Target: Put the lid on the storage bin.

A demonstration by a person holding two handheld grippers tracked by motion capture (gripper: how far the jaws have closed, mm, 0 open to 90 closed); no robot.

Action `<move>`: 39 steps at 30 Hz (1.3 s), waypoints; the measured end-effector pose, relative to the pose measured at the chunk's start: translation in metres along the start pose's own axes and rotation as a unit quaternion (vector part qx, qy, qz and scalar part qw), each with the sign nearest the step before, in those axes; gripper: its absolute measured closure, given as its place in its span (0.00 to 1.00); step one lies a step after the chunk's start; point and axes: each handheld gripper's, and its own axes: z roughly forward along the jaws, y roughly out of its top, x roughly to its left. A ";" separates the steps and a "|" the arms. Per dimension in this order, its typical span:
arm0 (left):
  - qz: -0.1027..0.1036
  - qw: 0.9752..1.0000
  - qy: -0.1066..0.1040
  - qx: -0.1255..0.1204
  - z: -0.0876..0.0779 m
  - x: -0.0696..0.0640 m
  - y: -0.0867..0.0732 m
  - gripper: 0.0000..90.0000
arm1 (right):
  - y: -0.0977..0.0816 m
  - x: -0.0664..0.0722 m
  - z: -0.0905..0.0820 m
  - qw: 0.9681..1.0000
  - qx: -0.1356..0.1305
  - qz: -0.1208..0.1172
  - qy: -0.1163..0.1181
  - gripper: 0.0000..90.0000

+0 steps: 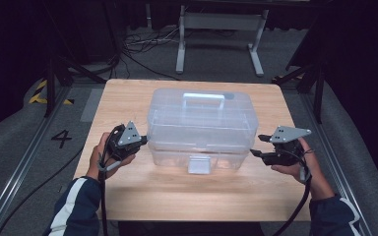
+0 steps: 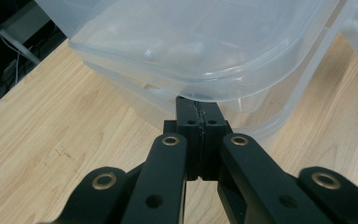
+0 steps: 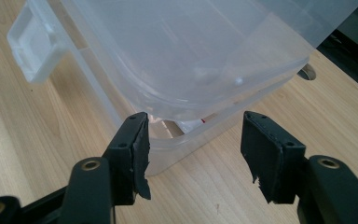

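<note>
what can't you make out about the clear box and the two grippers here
- Contents of the clear plastic storage box: all views, cloudy walls blur the pale shapes inside.
- Whether the left hand-held gripper, shut, touches the lid rim: left gripper view, rim overhangs the tips.
- Front latch state: high view, too small.

The left tool (image 2: 199, 114), jaws pressed together, is touching the clear box's (image 2: 191, 51) lid edge just ahead, over the wooden surface (image 2: 51, 140).
</note>
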 end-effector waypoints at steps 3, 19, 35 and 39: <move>0.002 1.000 -0.001 0.004 0.001 0.000 -0.001 1.00 | -0.001 0.002 0.002 1.000 0.003 -0.004 0.003 0.48; -0.002 1.000 -0.001 0.015 0.005 -0.003 -0.008 1.00 | -0.005 0.009 0.012 0.999 0.024 -0.012 0.017 0.47; -0.013 1.000 -0.002 0.016 0.007 -0.002 -0.016 1.00 | -0.007 0.012 0.020 0.999 0.034 -0.007 0.022 0.45; -0.014 1.000 -0.002 0.017 0.007 -0.002 -0.017 1.00 | -0.007 0.013 0.022 0.999 0.039 -0.007 0.026 0.44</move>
